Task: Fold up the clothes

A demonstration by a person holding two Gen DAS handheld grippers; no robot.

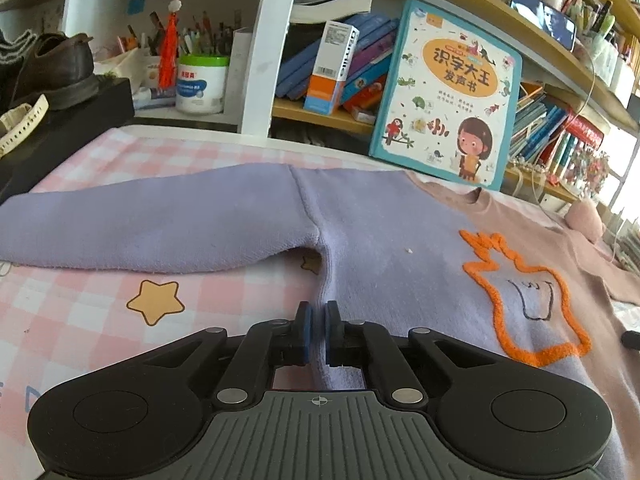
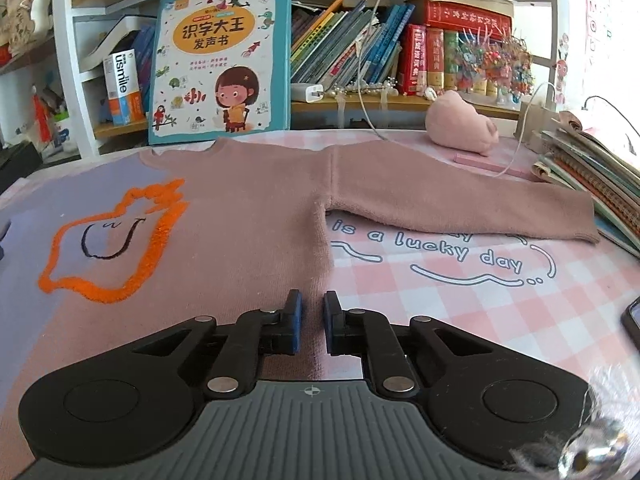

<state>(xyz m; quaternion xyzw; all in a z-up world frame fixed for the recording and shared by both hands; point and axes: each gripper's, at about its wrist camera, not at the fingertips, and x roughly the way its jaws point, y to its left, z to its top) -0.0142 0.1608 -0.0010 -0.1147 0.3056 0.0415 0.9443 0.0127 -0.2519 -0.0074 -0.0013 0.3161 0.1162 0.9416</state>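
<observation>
A small sweater, lilac on one half (image 1: 384, 236) and dusty pink on the other (image 2: 248, 208), lies flat with both sleeves spread on a pink checked cloth (image 1: 80, 308). An orange outlined figure (image 1: 520, 292) is on its chest and also shows in the right wrist view (image 2: 120, 240). My left gripper (image 1: 317, 322) sits over the lilac side seam near the hem, jaws nearly closed with the fabric edge in the narrow gap. My right gripper (image 2: 312, 312) sits over the pink side edge near the hem, jaws slightly apart with fabric between them.
A picture book (image 1: 444, 92) leans on the shelf behind the collar. A black box with shoes (image 1: 52, 80) is at the far left. A pink plush (image 2: 460, 124), a notebook stack (image 2: 592, 172) and a phone (image 2: 634, 320) lie at the right.
</observation>
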